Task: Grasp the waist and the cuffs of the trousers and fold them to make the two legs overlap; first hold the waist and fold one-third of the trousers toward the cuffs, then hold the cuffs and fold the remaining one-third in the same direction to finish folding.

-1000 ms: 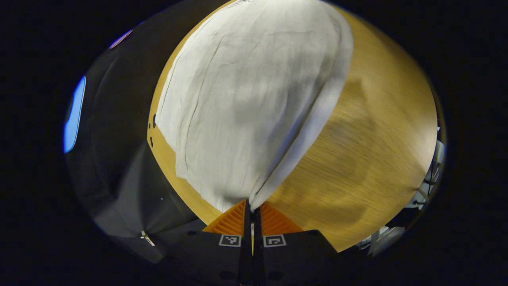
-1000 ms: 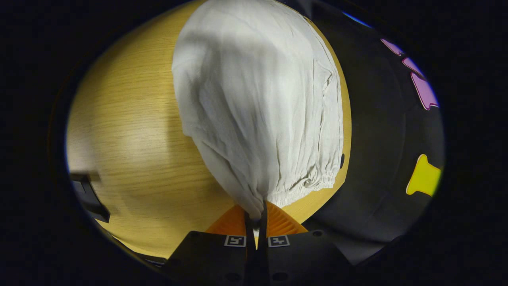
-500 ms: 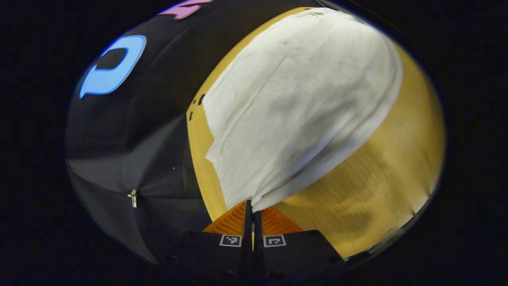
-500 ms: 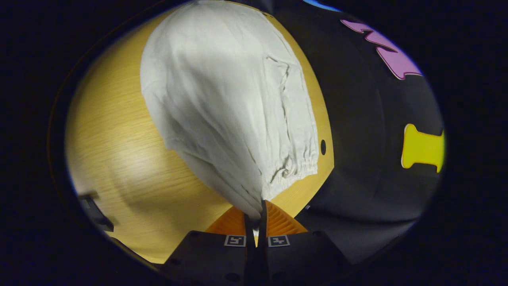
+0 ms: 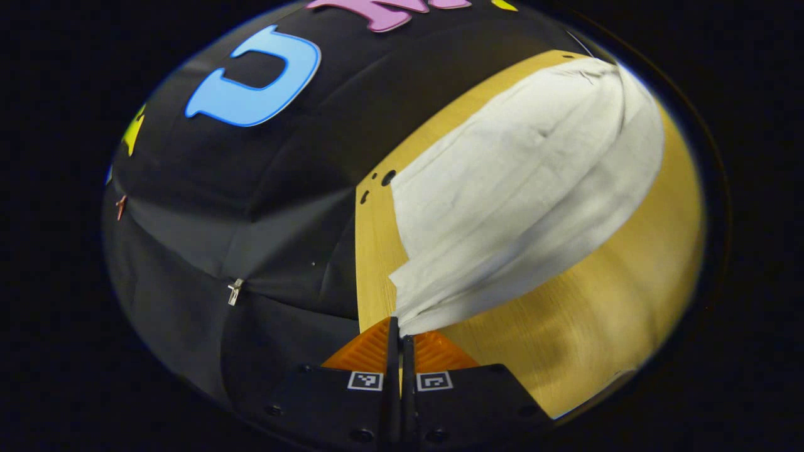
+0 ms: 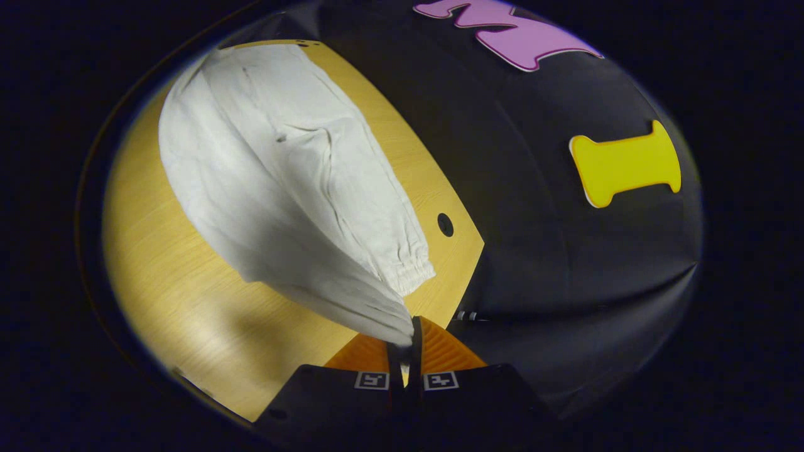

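Fingers of the left gripper (image 5: 396, 326) pressed together on a cuff corner of the trousers (image 5: 521, 182); fingers of the right gripper (image 6: 405, 333) likewise pinched on the waist edge, gathered elastic (image 6: 411, 271) lying just beside the grip. Largest change over the past second — both views swung away from a near top-down look at the table (image 5: 603, 314) toward the booth wall (image 5: 264, 207), the black cloth now taking up far more of each picture; read as both grippers raised and tilted, carrying the near long edge of the garment across. Next in scale — pale cloth narrower and more slanted than before, lifted off the wood near the grips into a sagging fold, far side resting flat along the table's far edge beside the small holes (image 5: 388, 177). Smallest — a shadowed underside (image 6: 282, 251) now visible beneath the raised layer in the right gripper view. Judged stage: the lengthwise fold bringing one leg over the other, mid-sweep and not yet laid down; thirds folding from waist and from cuffs yet to come. Risk, as a judgement: uneven travel of the two grips leaving the legs skewed.
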`<state>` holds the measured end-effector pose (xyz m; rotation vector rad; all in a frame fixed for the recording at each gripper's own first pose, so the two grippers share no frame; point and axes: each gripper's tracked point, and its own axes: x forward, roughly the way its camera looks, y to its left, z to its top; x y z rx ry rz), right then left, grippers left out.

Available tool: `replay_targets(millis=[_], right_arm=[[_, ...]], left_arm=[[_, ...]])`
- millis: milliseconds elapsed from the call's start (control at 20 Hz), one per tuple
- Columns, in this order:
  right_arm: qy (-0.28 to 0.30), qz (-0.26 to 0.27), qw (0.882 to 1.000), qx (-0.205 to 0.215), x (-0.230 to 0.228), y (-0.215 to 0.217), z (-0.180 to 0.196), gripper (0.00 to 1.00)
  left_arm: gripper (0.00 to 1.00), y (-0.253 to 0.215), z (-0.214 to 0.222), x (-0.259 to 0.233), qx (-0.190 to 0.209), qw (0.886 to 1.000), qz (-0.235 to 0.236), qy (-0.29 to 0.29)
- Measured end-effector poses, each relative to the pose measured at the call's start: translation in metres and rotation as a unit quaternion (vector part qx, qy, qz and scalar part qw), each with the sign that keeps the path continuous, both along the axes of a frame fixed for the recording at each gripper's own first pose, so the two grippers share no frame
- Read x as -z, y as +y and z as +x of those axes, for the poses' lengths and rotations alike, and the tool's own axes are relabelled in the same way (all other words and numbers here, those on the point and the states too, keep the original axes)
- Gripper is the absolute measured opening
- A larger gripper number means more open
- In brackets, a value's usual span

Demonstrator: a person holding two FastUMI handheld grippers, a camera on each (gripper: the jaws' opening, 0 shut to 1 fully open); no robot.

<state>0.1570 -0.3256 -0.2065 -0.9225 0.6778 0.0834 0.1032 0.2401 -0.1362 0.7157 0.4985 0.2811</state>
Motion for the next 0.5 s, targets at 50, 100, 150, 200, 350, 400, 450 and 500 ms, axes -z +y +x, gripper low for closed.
replay_targets(millis=[50,100,150,200,350,400,450,500], right_arm=[[-0.010,0.017,1.000,0.009,-0.005,-0.001,0.008,0.05],[-0.023,0.038,0.999,0.017,-0.013,0.002,0.014,0.05],[-0.033,0.056,0.997,0.027,-0.020,0.003,0.019,0.05],[-0.042,0.072,0.996,0.038,-0.028,0.003,0.027,0.05],[-0.055,0.117,0.989,0.074,-0.034,-0.002,0.052,0.05],[-0.058,0.133,0.986,0.084,-0.036,-0.003,0.062,0.05],[-0.062,0.148,0.982,0.095,-0.036,-0.004,0.071,0.05],[-0.064,0.164,0.978,0.108,-0.037,-0.005,0.080,0.10]], left_arm=[[0.05,0.000,0.007,-0.009,-0.008,1.000,-0.018,-0.012],[0.05,0.000,0.017,-0.020,-0.012,0.999,-0.033,-0.026],[0.05,-0.001,0.025,-0.031,-0.017,0.998,-0.046,-0.036],[0.05,-0.004,0.033,-0.042,-0.017,0.997,-0.056,-0.047],[0.05,-0.005,0.067,-0.071,-0.008,0.996,-0.060,-0.063],[0.05,-0.006,0.079,-0.076,-0.003,0.996,-0.059,-0.065],[0.05,-0.008,0.093,-0.083,0.004,0.996,-0.053,-0.065],[0.05,-0.011,0.106,-0.087,0.010,0.997,-0.048,-0.062]])
